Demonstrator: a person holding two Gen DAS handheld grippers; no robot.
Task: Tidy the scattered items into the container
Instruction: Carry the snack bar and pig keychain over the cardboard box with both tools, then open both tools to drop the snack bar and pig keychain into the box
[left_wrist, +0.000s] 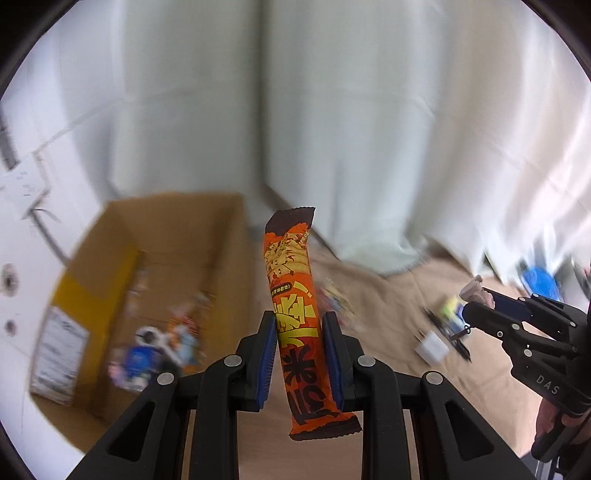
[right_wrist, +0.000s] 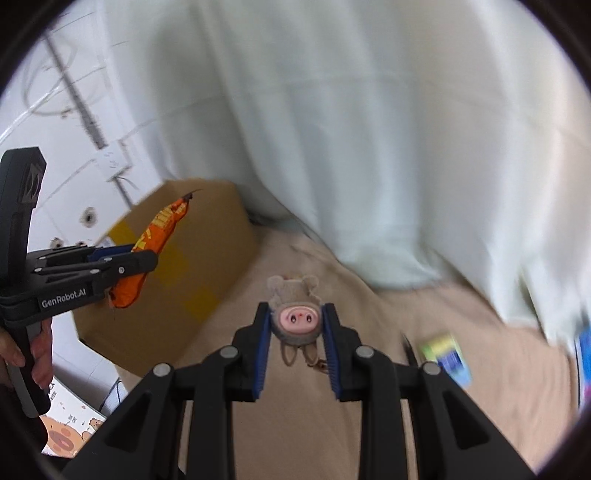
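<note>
The cardboard box (left_wrist: 155, 280) already holds several small items. The left gripper (left_wrist: 300, 354) pinches an orange snack bar (left_wrist: 295, 314) in the air beside the box, and the right gripper (right_wrist: 297, 325) pinches a small pig toy (right_wrist: 297, 317) above the beige cloth (right_wrist: 406, 314). A few items (left_wrist: 443, 325) are left on the cloth.

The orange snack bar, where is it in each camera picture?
Left wrist view: the orange snack bar stands upright in the middle, pinched in the left gripper.
Right wrist view: the same bar is at the left edge, tilted, in the left gripper in front of the box.
Shared landmark: the cardboard box, left of centre in both.
</note>
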